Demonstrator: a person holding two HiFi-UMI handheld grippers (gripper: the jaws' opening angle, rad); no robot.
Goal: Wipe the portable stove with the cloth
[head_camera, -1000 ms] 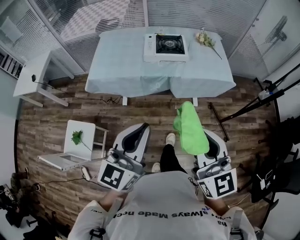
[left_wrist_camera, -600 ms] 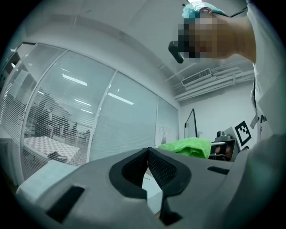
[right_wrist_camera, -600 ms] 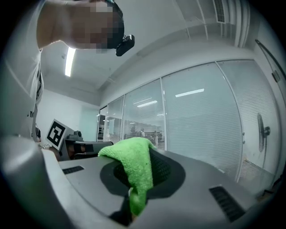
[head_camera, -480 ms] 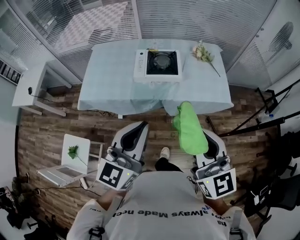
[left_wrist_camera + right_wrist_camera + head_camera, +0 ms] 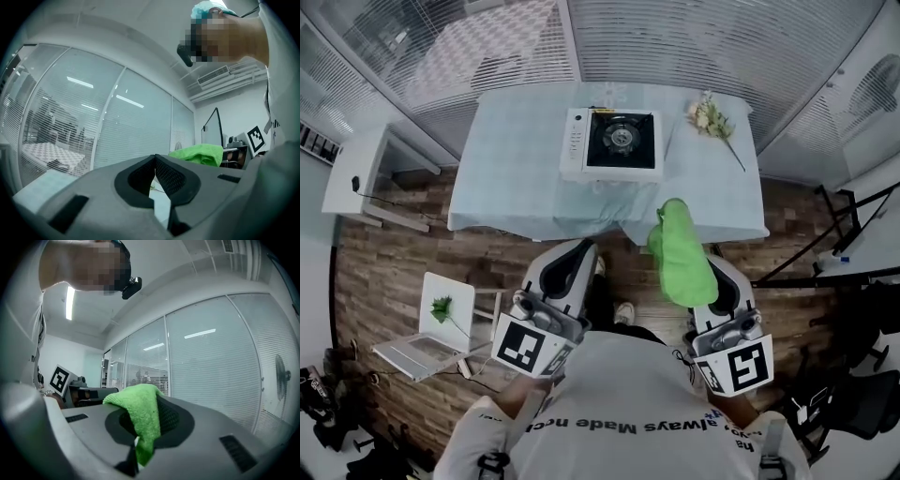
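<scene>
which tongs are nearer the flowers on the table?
Right. Right tongs, gripping the cloth, are nearly straight below the flowers in the head view; left tongs sit farther down-left.

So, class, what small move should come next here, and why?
Probably carry the right hand-held gripper forward and down toward the stove: it is shut on the green cloth, and the stove sits ahead on the table, apart from the cloth.

left gripper [image 5: 154, 165] jaws closed, empty, right gripper [image 5: 149, 416] clamped on cloth [image 5: 680, 261]
</scene>
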